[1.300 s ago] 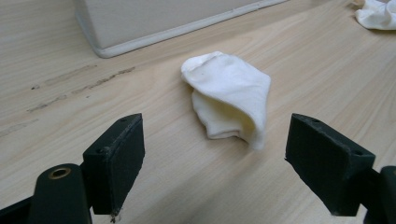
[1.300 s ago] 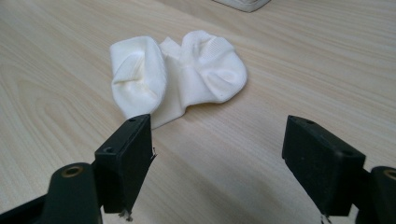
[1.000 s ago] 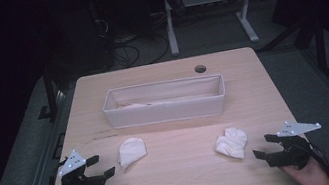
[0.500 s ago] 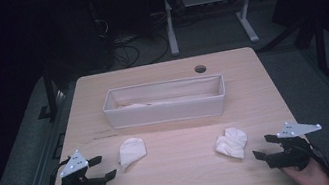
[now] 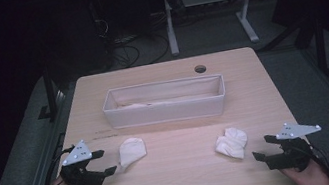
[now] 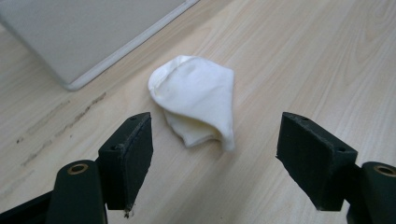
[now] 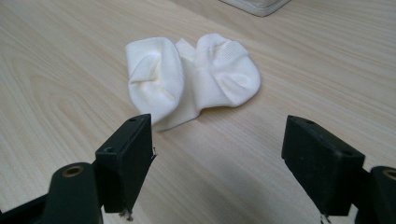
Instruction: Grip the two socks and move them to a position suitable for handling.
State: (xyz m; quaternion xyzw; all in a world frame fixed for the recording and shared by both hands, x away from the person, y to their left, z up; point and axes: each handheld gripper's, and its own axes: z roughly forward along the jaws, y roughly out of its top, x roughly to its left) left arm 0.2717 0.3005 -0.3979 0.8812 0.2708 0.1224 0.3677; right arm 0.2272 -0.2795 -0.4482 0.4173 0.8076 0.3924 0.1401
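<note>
High view: left tongs and right tongs rest low at the worktop near edge, both wide, empty, each aimed at a white sock, left sock, right sock, likely lined up for pickup. Bin behind.

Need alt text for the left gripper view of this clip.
A folded white sock lies on the wooden table, just beyond the open left gripper, its two black jaws spread wide and empty. A white bin's wall crosses the upper left corner.
</note>
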